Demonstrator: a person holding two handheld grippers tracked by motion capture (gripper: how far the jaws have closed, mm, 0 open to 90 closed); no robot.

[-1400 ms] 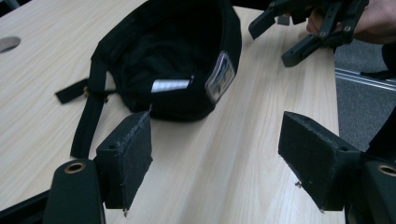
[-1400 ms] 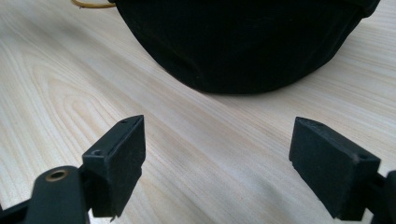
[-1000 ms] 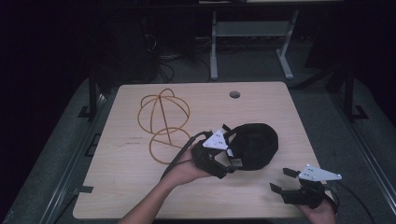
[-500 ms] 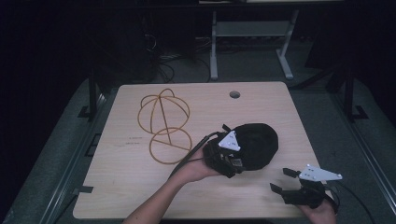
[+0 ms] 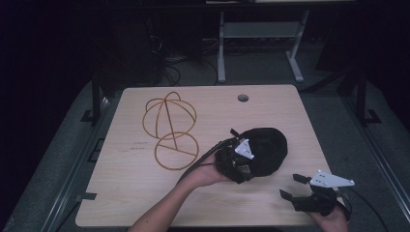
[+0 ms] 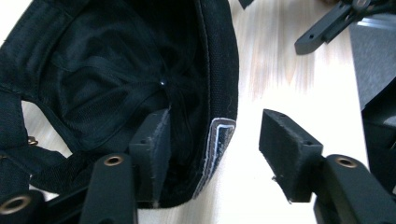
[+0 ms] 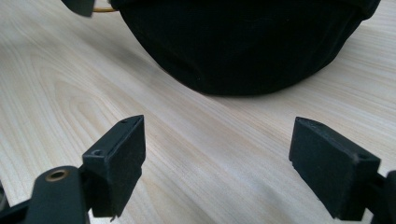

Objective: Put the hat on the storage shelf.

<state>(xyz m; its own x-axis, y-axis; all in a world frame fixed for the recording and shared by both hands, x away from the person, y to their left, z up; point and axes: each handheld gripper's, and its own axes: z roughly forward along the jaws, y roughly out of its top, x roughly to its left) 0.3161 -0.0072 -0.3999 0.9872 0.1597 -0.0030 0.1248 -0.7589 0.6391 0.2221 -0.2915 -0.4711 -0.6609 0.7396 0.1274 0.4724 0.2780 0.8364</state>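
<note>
Jaws of the left gripper (image 6: pixel 215 154) have just been closing and are straddling the rim of the black cap (image 6: pixel 116 70), one inside, one outside, not yet pinching it. The cap is lying upside down at centre right of the table (image 5: pixel 145 193). The right gripper (image 5: pixel 295 193), lower right, is hovering with jaws apart, holding nothing. A wire frame (image 5: pixel 169 128) is lying at upper left.

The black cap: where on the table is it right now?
In the high view the black cap lies right of centre, right of the wire frame, with the left gripper at its near-left rim.
</note>
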